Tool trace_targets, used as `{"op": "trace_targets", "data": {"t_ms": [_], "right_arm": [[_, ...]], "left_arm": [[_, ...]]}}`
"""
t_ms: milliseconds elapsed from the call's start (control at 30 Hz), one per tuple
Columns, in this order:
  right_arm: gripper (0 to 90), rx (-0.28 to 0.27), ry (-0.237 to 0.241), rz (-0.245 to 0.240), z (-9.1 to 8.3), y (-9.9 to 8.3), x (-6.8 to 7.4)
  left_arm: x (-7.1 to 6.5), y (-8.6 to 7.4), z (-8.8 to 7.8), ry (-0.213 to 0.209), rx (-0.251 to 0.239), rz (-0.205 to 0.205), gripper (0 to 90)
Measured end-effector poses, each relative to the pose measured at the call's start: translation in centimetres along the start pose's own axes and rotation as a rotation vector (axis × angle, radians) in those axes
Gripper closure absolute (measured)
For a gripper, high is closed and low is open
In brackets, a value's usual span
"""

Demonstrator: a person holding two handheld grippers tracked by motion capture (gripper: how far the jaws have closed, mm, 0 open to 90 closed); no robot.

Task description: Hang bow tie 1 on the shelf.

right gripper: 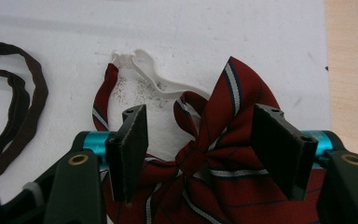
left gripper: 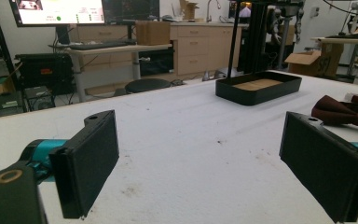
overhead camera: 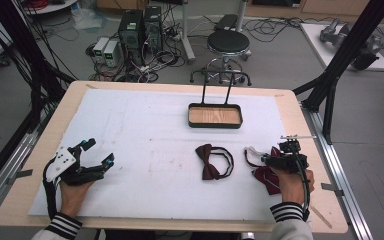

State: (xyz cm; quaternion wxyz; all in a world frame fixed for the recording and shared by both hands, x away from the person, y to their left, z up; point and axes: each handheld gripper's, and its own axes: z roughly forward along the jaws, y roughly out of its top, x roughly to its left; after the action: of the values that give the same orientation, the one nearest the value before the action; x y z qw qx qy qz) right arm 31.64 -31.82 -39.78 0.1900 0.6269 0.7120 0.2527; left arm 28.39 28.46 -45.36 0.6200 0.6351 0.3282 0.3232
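The right gripper (right gripper: 200,154) hovered with jaws spread astride the striped bow tie (right gripper: 223,140), while the left gripper (overhead camera: 97,155) rested wide open, well apart, near the table's left edge.

2 bow ties on the counter (overhead camera: 130,125): brown one (overhead camera: 211,161) mid-mat, red one (overhead camera: 266,175) under the right gripper (overhead camera: 286,156); left gripper (overhead camera: 98,151) spread wide.

A red striped bow tie (right gripper: 223,154) with white and dark stripes lies flat at the near right of the white-covered counter (overhead camera: 145,150), its strap ending in a white clasp (right gripper: 142,65). A dark brown bow tie (overhead camera: 211,161) lies near the middle, its strap looped to the right. A black tray (overhead camera: 215,116) with a wooden floor sits farther back.
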Motion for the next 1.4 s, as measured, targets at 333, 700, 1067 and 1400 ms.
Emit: {"op": "trace_targets", "data": {"t_ms": [333,700,1067,1400], "right_arm": [[40.8,0.082,-0.008,0.019,0.7,0.3,0.0],[48.7,0.125,-0.041,0.055,1.1,0.5,0.2],[56.6,0.201,-0.052,0.073,1.9,0.7,0.5],[72.6,0.23,-0.042,0.112,2.6,0.7,0.6]], "left_arm": [[0.0,0.0,0.0,0.001,-0.001,-0.003,12.2],[0.0,0.0,0.0,0.002,0.0,-0.004,12.2],[0.0,0.0,0.0,0.001,0.0,-0.006,12.2],[0.0,0.0,0.0,0.0,0.001,-0.004,12.3]]}}
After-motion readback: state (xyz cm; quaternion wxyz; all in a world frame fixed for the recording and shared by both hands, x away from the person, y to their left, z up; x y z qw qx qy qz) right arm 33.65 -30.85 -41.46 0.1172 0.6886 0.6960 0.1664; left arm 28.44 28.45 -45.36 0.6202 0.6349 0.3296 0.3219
